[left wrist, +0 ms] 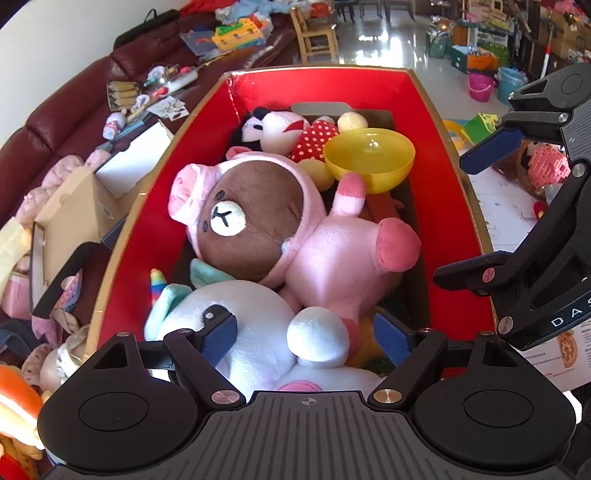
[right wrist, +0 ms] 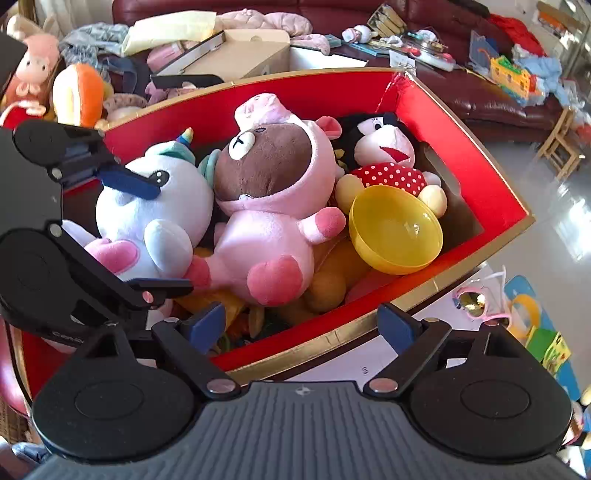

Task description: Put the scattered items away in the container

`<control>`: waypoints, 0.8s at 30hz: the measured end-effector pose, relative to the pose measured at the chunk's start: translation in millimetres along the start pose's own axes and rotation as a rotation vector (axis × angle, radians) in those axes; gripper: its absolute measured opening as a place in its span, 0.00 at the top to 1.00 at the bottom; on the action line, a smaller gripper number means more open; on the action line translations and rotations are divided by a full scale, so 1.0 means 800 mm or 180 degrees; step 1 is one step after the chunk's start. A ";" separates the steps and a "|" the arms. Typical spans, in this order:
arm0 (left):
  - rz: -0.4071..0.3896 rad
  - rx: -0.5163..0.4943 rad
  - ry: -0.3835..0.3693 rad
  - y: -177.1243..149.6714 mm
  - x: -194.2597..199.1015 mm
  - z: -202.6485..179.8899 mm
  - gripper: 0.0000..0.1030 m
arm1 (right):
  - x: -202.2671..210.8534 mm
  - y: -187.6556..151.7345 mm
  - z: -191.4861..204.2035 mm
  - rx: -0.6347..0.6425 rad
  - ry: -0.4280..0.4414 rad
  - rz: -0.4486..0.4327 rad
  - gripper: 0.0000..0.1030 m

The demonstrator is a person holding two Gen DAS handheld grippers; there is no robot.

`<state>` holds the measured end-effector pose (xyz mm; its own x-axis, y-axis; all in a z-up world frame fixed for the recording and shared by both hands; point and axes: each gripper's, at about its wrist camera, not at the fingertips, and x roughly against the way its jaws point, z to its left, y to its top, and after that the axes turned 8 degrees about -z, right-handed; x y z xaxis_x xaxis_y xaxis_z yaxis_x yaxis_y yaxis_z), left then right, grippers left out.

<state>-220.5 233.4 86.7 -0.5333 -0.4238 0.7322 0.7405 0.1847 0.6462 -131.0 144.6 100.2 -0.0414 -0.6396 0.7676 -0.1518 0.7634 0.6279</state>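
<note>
A dark red leather sofa (left wrist: 66, 99) curves along the upper left of the left view. A small wooden chair (left wrist: 314, 33) stands at top centre on the glossy floor (left wrist: 388, 40). Pink and blue buckets (left wrist: 495, 83) sit upper right.

Unicorn (left wrist: 243, 325) lower body hidden behind left tongs (left wrist: 306, 339). Orange toy (right wrist: 332, 273) mostly buried under bear (right wrist: 273, 206). Box (right wrist: 491, 192) floor hidden. Far clutter (left wrist: 480, 48) too small.

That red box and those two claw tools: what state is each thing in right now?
Red box: open-topped, nearly full.
Yellow bowl: tilted, empty.
Brown bear in pink suit: lying on the pile.
White unicorn: in the box.
Left gripper: open, empty.
Right gripper: open, empty.
</note>
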 end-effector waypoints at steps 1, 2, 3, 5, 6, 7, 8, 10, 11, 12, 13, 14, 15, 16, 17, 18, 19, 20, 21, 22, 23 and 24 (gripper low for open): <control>-0.0009 -0.0019 0.0084 0.001 0.001 0.000 0.18 | -0.001 0.003 0.003 0.0108 -0.0002 0.0027 0.11; -0.0012 -0.0011 0.0141 0.001 0.002 0.001 0.19 | -0.003 0.007 0.007 0.0196 0.0015 0.0051 0.09; -0.0004 0.0020 0.0141 0.001 0.002 0.004 0.17 | -0.005 0.010 0.010 0.0275 0.0040 0.0073 0.08; 0.0119 0.0086 0.0010 0.002 -0.003 0.011 0.16 | -0.010 0.015 0.019 0.0432 0.0086 0.0117 0.07; 0.0141 0.0138 0.0002 0.001 -0.006 0.013 0.17 | -0.014 0.017 0.023 0.0518 0.0095 0.0143 0.06; 0.0132 0.0131 0.0044 -0.001 -0.008 0.013 0.17 | -0.017 0.018 0.026 0.0573 0.0070 0.0148 0.06; 0.0115 0.0106 0.0083 -0.003 -0.009 0.012 0.17 | -0.021 0.019 0.028 0.0610 0.0059 0.0168 0.06; 0.0108 0.0013 0.0132 -0.005 -0.011 0.007 0.17 | -0.028 0.020 0.029 0.0662 0.0100 0.0230 0.06; 0.0109 -0.0035 0.0148 -0.006 -0.011 0.003 0.17 | -0.032 0.019 0.029 0.0683 0.0123 0.0258 0.05; 0.0105 -0.0060 0.0152 -0.007 -0.012 0.002 0.16 | -0.035 0.018 0.029 0.0708 0.0132 0.0285 0.05; 0.0101 -0.0075 0.0151 -0.007 -0.014 0.001 0.16 | -0.039 0.017 0.029 0.0736 0.0132 0.0310 0.04; 0.0096 -0.0075 0.0143 -0.008 -0.015 0.001 0.15 | -0.042 0.017 0.029 0.0764 0.0121 0.0338 0.04; 0.0091 -0.0066 0.0123 -0.008 -0.016 0.002 0.13 | -0.045 0.016 0.029 0.0780 0.0104 0.0361 0.04; 0.0089 -0.0055 0.0103 -0.008 -0.018 0.003 0.12 | -0.048 0.015 0.028 0.0782 0.0083 0.0383 0.04; 0.0085 -0.0049 0.0095 -0.008 -0.020 0.004 0.11 | -0.050 0.015 0.027 0.0775 0.0078 0.0402 0.03; 0.0080 -0.0043 0.0100 -0.008 -0.022 0.005 0.09 | -0.052 0.015 0.025 0.0765 0.0079 0.0412 0.03; 0.0085 -0.0038 0.0105 -0.008 -0.024 0.006 0.08 | -0.053 0.015 0.024 0.0758 0.0077 0.0423 0.03; 0.0087 -0.0038 0.0114 -0.008 -0.026 0.006 0.07 | -0.054 0.015 0.024 0.0757 0.0071 0.0432 0.03; 0.0084 -0.0038 0.0124 -0.008 -0.028 0.007 0.05 | -0.055 0.015 0.024 0.0758 0.0059 0.0438 0.03; 0.0084 -0.0033 0.0127 -0.007 -0.030 0.007 0.05 | -0.056 0.015 0.023 0.0760 0.0048 0.0445 0.03; 0.0091 -0.0025 0.0136 -0.007 -0.032 0.008 0.04 | -0.058 0.016 0.023 0.0761 0.0043 0.0455 0.03; 0.0097 -0.0022 0.0138 -0.007 -0.034 0.009 0.03 | -0.059 0.016 0.022 0.0758 0.0042 0.0465 0.03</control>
<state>-213.0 249.9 64.8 -0.4924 -0.4562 0.7413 0.7589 0.1921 0.6223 -148.7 183.1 69.5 -0.0672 -0.5218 0.8504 -0.3731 0.8036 0.4637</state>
